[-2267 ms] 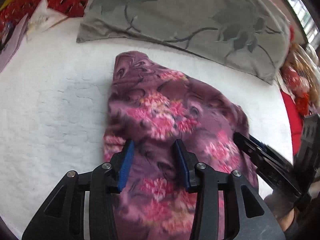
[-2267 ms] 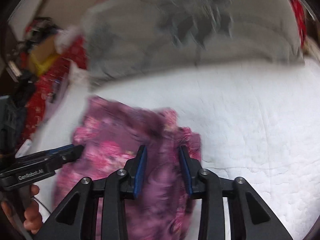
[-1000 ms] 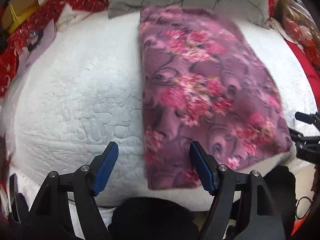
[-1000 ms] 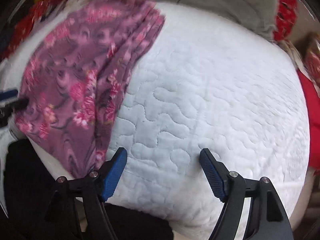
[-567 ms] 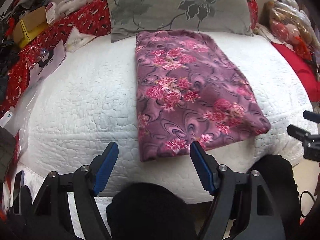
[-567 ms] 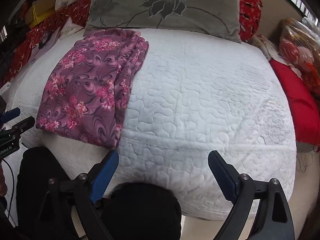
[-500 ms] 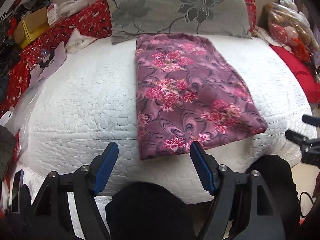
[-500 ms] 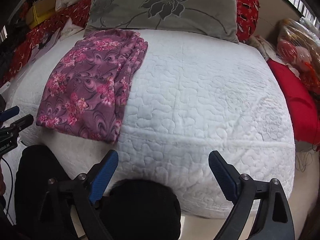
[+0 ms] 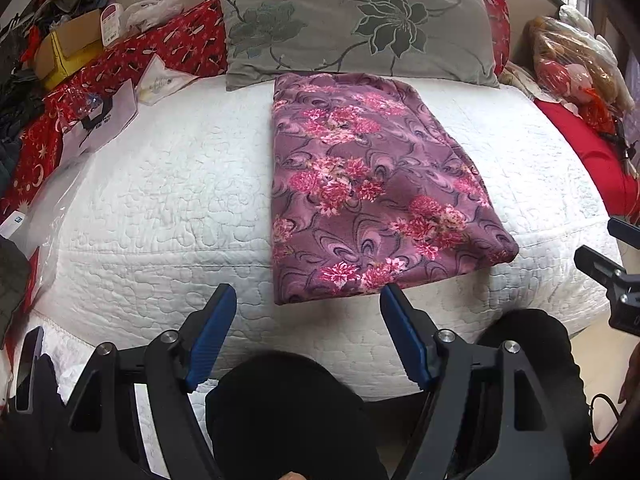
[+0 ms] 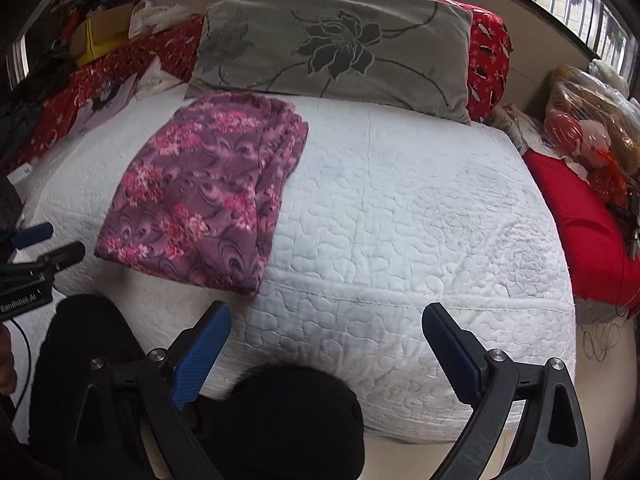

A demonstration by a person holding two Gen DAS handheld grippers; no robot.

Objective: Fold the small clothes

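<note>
A white quilted mattress (image 9: 160,200) fills most of both views, with a grey flower-patterned pillow (image 9: 352,28) laid across its far end. A folded purple floral garment (image 9: 360,192) is seen lying flat on the quilt, its far edge touching the pillow and its near edge close to the mattress's front border (stacked layers show along one side in the right wrist view). Dark-clad knees (image 9: 280,408) are seen below the mattress edge. The left gripper (image 9: 308,312) is held above the front border just short of the garment, its jaws set wide with nothing between them. The right gripper (image 10: 326,328) is held over bare quilt, well apart from the garment; its jaws have just been opening and stand very wide, nothing gripped. Papers (image 9: 104,120) are scattered at the left.
</note>
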